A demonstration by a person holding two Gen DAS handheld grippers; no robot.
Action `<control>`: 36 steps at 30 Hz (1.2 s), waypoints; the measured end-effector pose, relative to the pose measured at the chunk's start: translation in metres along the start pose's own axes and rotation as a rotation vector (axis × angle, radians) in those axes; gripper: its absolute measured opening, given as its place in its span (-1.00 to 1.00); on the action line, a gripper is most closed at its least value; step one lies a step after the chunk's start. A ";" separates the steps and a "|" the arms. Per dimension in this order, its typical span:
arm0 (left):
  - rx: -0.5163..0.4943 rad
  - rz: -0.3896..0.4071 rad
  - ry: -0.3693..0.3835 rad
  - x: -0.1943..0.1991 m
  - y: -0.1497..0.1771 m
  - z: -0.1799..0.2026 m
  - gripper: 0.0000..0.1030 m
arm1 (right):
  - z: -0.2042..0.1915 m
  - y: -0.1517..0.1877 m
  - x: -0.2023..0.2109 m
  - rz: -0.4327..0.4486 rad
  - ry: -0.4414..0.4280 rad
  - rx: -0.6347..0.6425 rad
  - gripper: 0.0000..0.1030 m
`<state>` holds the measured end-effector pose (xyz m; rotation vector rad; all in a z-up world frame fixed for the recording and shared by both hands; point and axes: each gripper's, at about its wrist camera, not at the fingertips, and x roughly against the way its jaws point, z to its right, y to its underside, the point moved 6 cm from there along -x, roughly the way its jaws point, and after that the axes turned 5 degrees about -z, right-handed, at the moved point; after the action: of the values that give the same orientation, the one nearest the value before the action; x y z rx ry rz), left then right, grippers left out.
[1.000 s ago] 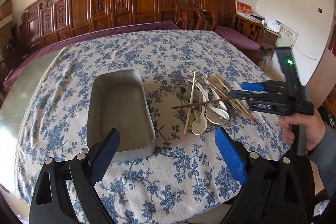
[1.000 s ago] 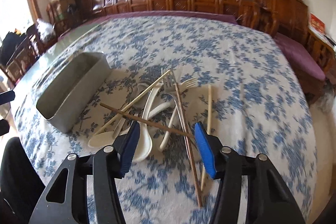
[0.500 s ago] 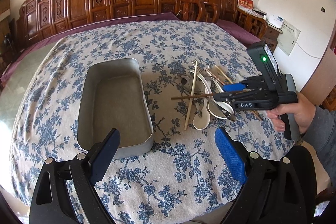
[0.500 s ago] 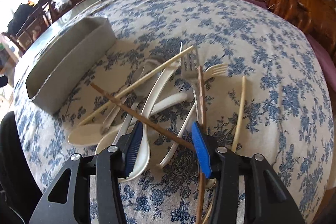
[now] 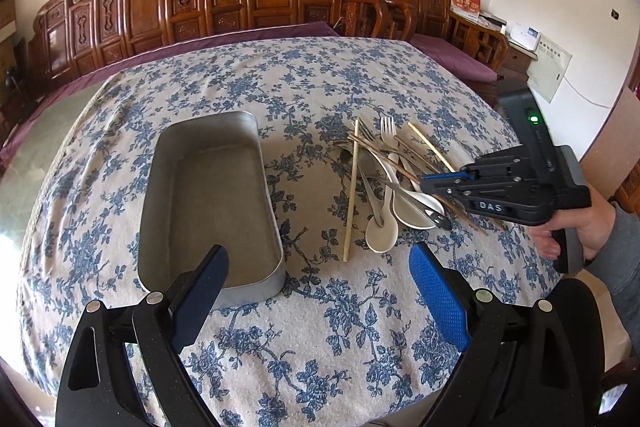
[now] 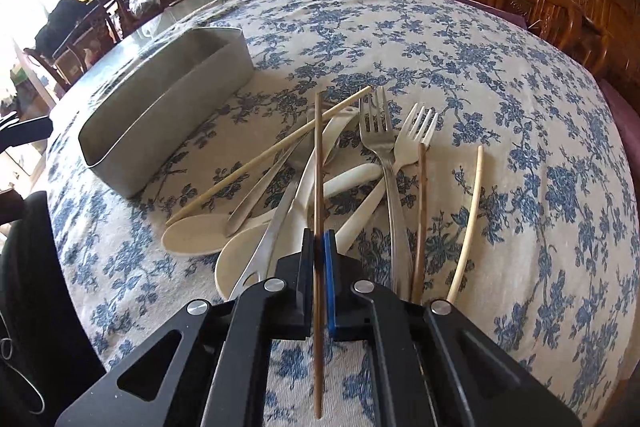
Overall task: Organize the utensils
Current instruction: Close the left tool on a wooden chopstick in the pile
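Right gripper (image 6: 319, 259) pinches brown chopstick (image 6: 318, 163); left view hides grip

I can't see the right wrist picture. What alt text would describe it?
The right gripper is shut on a dark brown chopstick above a heap of white spoons, forks and more chopsticks on a blue-flowered tablecloth. An empty metal tray sits to the left.
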<state>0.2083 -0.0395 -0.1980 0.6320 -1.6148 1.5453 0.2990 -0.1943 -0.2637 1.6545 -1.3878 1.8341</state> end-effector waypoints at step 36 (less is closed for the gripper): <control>-0.040 -0.219 0.068 -0.156 -0.053 0.029 -0.90 | 0.035 0.018 0.054 0.181 0.065 -0.224 -0.88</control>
<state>0.3321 -0.1006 -0.2918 0.7023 -1.4702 1.3570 0.2907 -0.2503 -0.2285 1.3874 -1.6928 1.7322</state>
